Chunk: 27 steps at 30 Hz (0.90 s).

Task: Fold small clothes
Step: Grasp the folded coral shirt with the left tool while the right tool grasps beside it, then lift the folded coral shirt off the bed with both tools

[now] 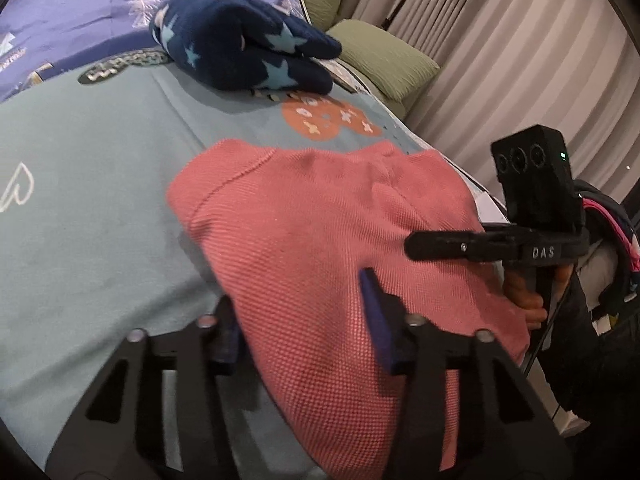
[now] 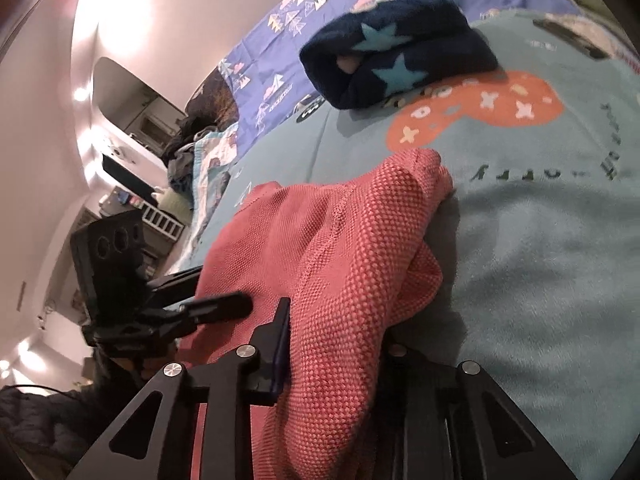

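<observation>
The pink knit garment (image 1: 320,216) lies bunched on the pale blue blanket (image 1: 92,200), near the bed's edge, with a fold already humped across its middle. The left gripper (image 1: 308,320) has the near hem between its jaws, cloth bulging up through the gap, so it reads as clamped on the knit. The right gripper (image 2: 332,340) likewise pinches the garment's other near corner, fabric packed between its pads. The risk is uneven pull: if one corner is carried further than the other, the fold skews (the knit is loose and stretchy). A shallow pinch could also slip free mid-lift and let the layer flop back. Beyond sits a navy star-patterned bundle (image 1: 244,40), which a long sweep forward might nudge.
</observation>
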Each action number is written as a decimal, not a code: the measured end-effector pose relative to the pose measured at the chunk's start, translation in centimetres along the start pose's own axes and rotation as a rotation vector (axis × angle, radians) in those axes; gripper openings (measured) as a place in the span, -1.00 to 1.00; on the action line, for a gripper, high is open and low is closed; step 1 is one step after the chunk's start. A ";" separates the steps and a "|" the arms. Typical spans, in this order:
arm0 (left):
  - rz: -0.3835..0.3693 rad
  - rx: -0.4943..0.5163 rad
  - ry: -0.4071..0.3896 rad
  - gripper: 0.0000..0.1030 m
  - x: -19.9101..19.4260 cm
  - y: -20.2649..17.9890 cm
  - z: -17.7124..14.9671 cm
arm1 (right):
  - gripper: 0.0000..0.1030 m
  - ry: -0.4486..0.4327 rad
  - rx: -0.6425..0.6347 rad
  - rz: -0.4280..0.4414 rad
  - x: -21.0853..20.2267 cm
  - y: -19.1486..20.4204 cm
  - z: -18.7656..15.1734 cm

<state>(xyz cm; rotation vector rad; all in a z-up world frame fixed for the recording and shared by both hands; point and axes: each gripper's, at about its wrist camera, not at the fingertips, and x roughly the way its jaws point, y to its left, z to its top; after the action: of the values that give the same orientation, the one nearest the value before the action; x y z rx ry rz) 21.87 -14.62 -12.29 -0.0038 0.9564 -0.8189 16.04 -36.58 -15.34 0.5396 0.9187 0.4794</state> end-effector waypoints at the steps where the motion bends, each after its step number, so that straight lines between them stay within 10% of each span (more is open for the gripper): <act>1: 0.010 0.003 -0.007 -0.22 -0.2 -0.1 0.0 | -0.51 -0.009 -0.009 -0.013 -0.3 0.4 0.0; 27: 0.150 0.323 -0.351 -0.42 -14.9 -12.1 1.1 | -0.58 -0.428 -0.276 -0.257 -15.6 16.4 -5.5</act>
<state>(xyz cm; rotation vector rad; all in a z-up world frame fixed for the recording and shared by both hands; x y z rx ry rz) 10.63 -14.25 3.33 0.1954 0.4818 -0.7937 0.75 -32.04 1.62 0.2510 0.4900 0.2369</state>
